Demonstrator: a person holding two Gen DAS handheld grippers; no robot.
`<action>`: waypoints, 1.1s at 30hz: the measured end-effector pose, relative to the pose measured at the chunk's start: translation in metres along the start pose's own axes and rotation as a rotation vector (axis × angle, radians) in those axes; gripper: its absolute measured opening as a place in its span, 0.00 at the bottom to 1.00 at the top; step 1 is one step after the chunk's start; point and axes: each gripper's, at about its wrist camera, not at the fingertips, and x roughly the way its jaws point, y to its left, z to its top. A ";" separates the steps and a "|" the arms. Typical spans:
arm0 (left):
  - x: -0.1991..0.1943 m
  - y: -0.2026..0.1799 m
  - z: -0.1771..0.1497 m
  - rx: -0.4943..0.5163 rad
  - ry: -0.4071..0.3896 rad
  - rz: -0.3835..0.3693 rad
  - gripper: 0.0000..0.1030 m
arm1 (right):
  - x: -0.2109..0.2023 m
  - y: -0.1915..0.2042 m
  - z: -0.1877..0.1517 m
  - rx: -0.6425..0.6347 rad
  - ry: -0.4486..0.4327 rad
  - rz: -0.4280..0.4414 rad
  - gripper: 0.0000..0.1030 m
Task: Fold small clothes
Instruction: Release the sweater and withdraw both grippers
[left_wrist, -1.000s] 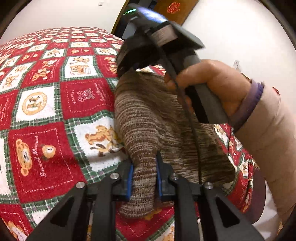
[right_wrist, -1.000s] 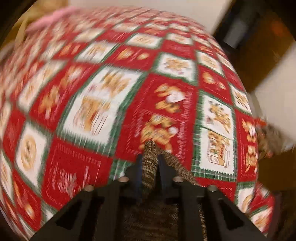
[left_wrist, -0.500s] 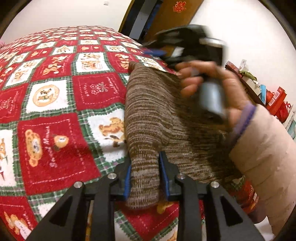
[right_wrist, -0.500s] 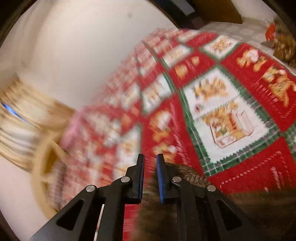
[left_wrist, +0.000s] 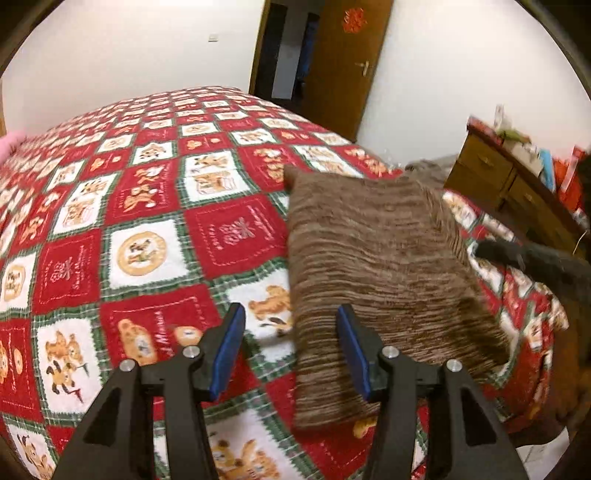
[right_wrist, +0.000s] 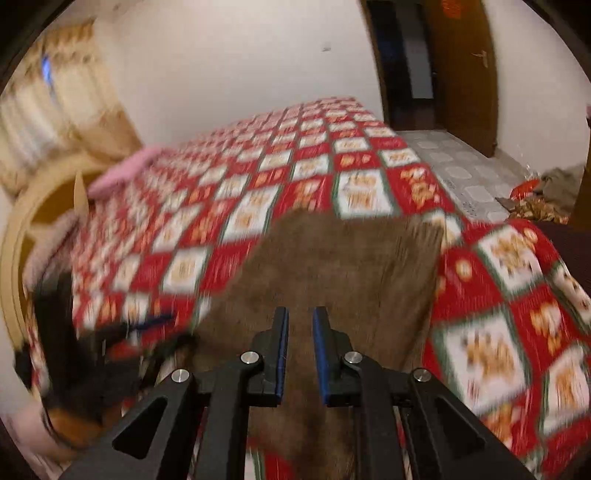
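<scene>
A brown striped knit garment (left_wrist: 373, 258) lies folded flat on the red, white and green patchwork bedspread (left_wrist: 147, 206), near the bed's right edge. My left gripper (left_wrist: 288, 325) is open just above the garment's near left corner, holding nothing. In the right wrist view the same garment (right_wrist: 332, 266) lies ahead and below, blurred by motion. My right gripper (right_wrist: 297, 326) is open with a narrow gap, just above the garment's near end and holding nothing. The left gripper shows as a dark blur at lower left (right_wrist: 92, 343).
A wooden dresser (left_wrist: 517, 184) with clutter stands right of the bed. A brown door (left_wrist: 340, 62) and a dark doorway are at the back. A pink pillow (right_wrist: 122, 170) and a curved headboard (right_wrist: 22, 236) are at the bed's far end. Tiled floor (right_wrist: 454, 162) lies beyond the bed.
Both grippers have let go of the brown garment and opened. The garment now lies flat on the bed. The right gripper has drawn back out of the left wrist view.
</scene>
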 end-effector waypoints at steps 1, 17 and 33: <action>0.003 -0.002 -0.002 0.011 0.010 0.008 0.53 | -0.004 0.004 -0.013 -0.029 0.018 -0.019 0.14; -0.058 -0.043 -0.007 0.122 -0.084 0.186 0.78 | -0.090 0.005 -0.095 0.033 -0.083 -0.116 0.70; -0.117 -0.069 -0.006 0.169 -0.221 0.246 1.00 | -0.156 0.052 -0.079 -0.050 -0.362 -0.299 0.83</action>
